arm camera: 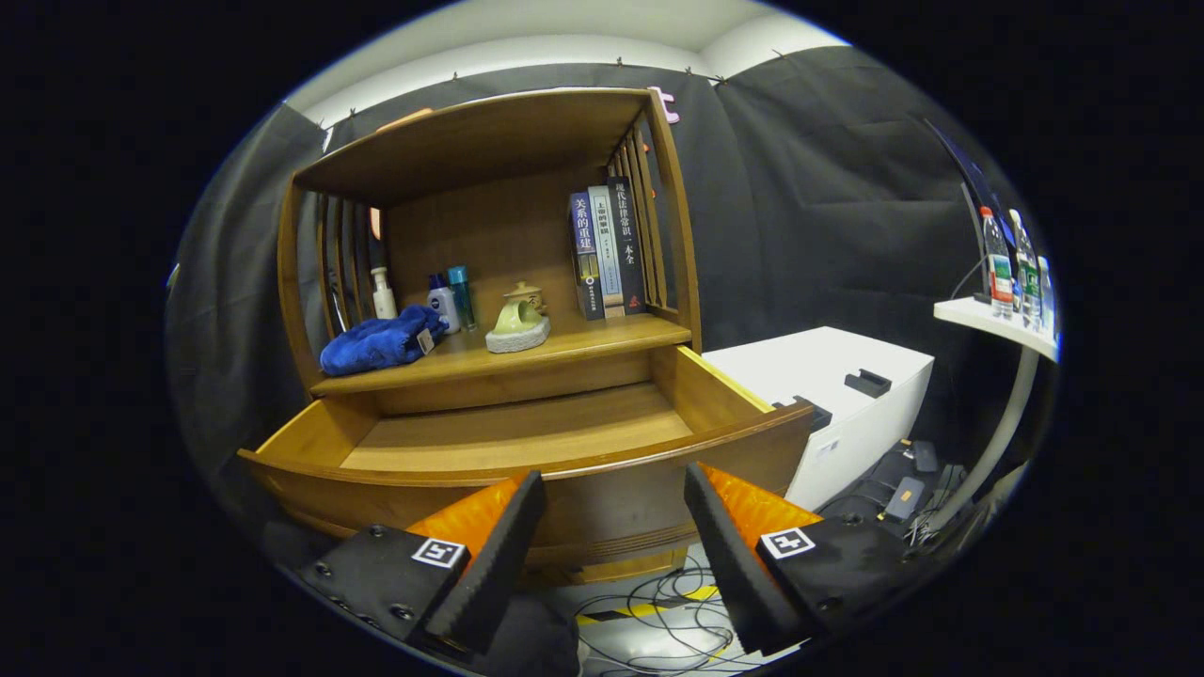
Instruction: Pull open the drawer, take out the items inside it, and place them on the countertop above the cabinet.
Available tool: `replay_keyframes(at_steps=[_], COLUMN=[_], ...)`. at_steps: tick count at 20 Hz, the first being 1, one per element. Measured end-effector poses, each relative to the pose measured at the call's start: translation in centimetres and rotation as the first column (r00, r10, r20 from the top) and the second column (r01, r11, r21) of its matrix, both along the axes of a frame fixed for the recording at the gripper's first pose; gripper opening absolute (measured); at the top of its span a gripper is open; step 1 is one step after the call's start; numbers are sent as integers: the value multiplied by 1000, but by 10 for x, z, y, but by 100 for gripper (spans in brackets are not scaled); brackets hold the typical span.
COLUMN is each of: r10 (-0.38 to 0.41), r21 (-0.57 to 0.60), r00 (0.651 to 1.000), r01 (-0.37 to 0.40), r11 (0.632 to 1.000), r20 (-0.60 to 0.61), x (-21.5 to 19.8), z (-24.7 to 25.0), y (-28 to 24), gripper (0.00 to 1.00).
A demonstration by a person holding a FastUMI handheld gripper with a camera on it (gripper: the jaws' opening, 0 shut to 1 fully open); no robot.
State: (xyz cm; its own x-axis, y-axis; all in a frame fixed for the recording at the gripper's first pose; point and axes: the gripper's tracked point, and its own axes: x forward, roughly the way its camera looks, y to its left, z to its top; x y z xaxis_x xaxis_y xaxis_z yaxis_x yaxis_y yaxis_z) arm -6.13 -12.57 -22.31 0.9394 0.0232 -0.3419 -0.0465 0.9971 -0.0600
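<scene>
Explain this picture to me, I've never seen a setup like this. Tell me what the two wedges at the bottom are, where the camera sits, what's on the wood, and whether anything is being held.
The two wedges are the jaws of a hand-held gripper; a person carries it, with no robot arm involved. The camera rides on the gripper and looks forward along the jaws, and its fisheye lens bends the scene.

The jaws stand apart and hold nothing. Just ahead of them is a wooden cabinet with its drawer pulled open; the part of the drawer floor that shows is bare.

On the countertop above the drawer lie a blue cloth, a few small bottles behind it, a pale ceramic piece and three upright books against the right side.

Beyond the cabinet stands a white box, with cables on the floor.
</scene>
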Motion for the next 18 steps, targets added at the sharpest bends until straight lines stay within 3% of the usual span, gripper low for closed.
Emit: replay_keyframes(at_steps=[5,12,18], r10=[-42,-14,-30], r21=[-15,2,-8], r00=[999,1000,1000], r01=[42,14,30], r11=[999,1000,1000], r20=[11,-14,-10], x=[15,24,65], z=[0,0,0], y=[-2,4,16], gripper=[97,97,97])
